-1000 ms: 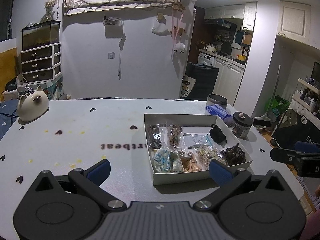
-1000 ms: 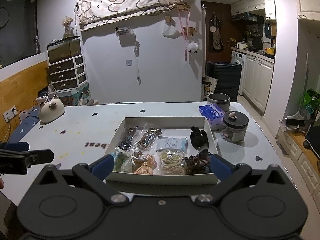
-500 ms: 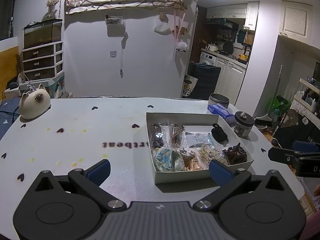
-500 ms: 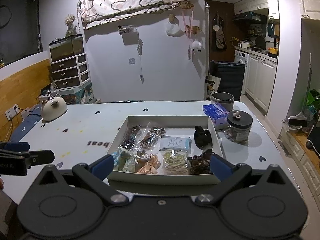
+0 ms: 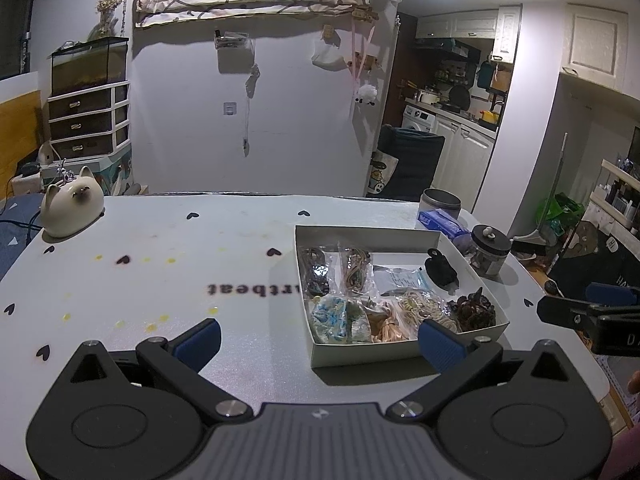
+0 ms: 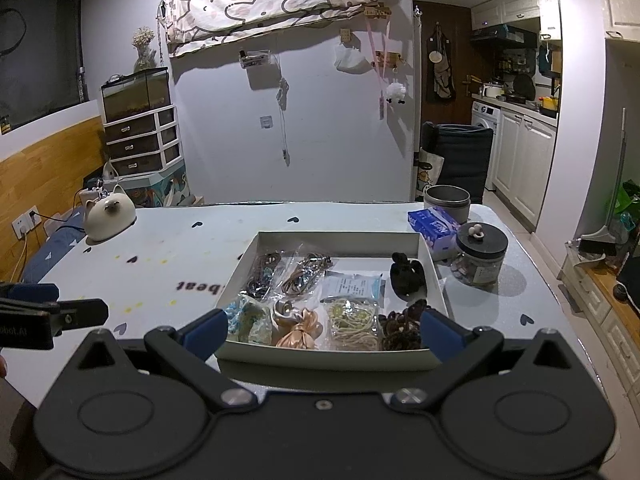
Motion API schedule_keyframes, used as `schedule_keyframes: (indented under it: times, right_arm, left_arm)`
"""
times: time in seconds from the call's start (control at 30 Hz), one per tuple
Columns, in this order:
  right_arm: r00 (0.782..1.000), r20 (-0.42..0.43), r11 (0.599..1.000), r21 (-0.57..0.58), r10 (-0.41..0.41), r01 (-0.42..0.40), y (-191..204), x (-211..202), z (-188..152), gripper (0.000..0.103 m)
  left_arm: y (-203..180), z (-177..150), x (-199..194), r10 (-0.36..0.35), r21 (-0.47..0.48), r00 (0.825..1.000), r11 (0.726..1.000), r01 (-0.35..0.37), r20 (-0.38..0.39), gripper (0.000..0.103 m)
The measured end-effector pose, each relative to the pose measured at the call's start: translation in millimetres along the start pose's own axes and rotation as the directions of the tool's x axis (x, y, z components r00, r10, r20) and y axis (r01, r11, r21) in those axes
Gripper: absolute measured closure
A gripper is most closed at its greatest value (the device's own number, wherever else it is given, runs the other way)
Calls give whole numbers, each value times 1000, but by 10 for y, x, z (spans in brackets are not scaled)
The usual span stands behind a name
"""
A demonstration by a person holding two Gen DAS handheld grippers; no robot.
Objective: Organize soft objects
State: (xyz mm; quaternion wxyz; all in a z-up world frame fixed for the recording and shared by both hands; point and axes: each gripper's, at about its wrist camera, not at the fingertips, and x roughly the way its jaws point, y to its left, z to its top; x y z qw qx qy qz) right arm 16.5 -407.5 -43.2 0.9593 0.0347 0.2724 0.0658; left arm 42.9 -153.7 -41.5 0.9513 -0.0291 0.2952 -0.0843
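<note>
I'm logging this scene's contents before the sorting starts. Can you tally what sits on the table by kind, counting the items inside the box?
White box: 1
Items in the box, clear bags and loose hair pieces together: 9
Lidded glass jar: 1
Metal tin: 1
Blue tissue pack: 1
Cat-shaped ceramic figure: 1
Total: 14

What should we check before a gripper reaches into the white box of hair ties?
1. Left gripper open and holding nothing: ok.
2. Right gripper open and holding nothing: ok.
3. White cardboard box flat on the grey table, top uncovered: ok.
4. Soft things reachable: peach satin scrunchie, blue-white scrunchie and bagged cream hair ties lie along the near side: ok.
5. Glass jar with black lid and blue tissue pack stand outside the box, out of the way: ok.
6. Whether the clear bags are sealed: cannot tell.
</note>
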Motion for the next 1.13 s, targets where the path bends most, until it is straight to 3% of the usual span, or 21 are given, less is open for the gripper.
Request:
schedule_keyframes:
  times: [1.13]
  right_arm:
    - [1000,-1,1000,2,5,-5,15,3,10,0]
  left_arm:
    - [40,-1,-25,12,-6,1000,1000,-12,-2,0]
